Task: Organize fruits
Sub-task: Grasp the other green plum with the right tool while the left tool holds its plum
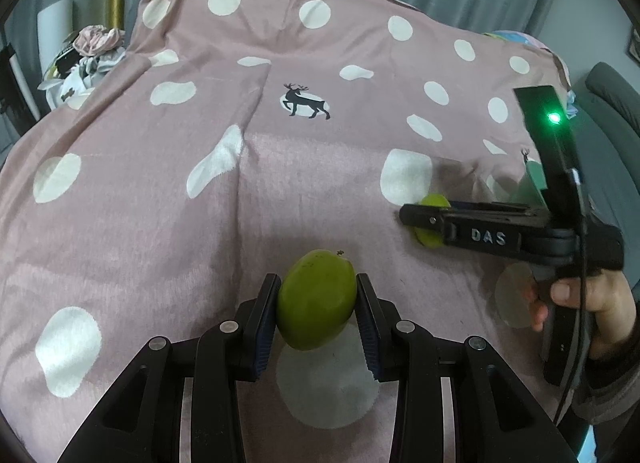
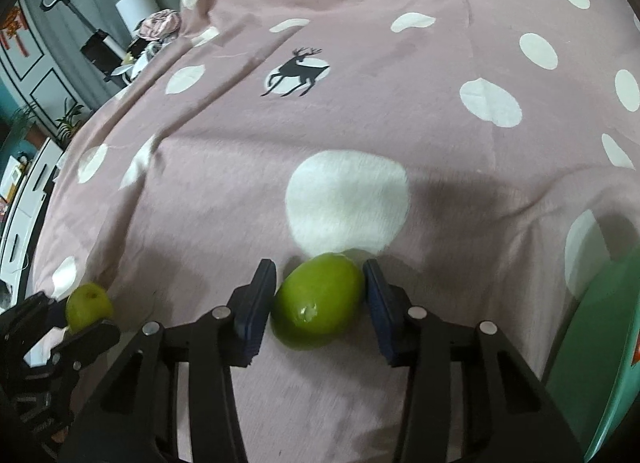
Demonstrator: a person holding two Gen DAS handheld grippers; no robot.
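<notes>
My left gripper is shut on a green oval fruit, both pads pressed against its sides just above the pink spotted cloth. In the right wrist view that fruit shows at the lower left, in the left gripper. A second green fruit with a pale scar lies on the cloth between the pads of my right gripper, which touch its two sides. From the left wrist view the right gripper is seen side-on, with this fruit partly hidden behind its finger.
A green plate or tray sits at the right edge of the cloth. A person's hand holds the right gripper's handle. Crumpled clothes and clutter lie past the cloth's far left corner. Grey curtains hang behind.
</notes>
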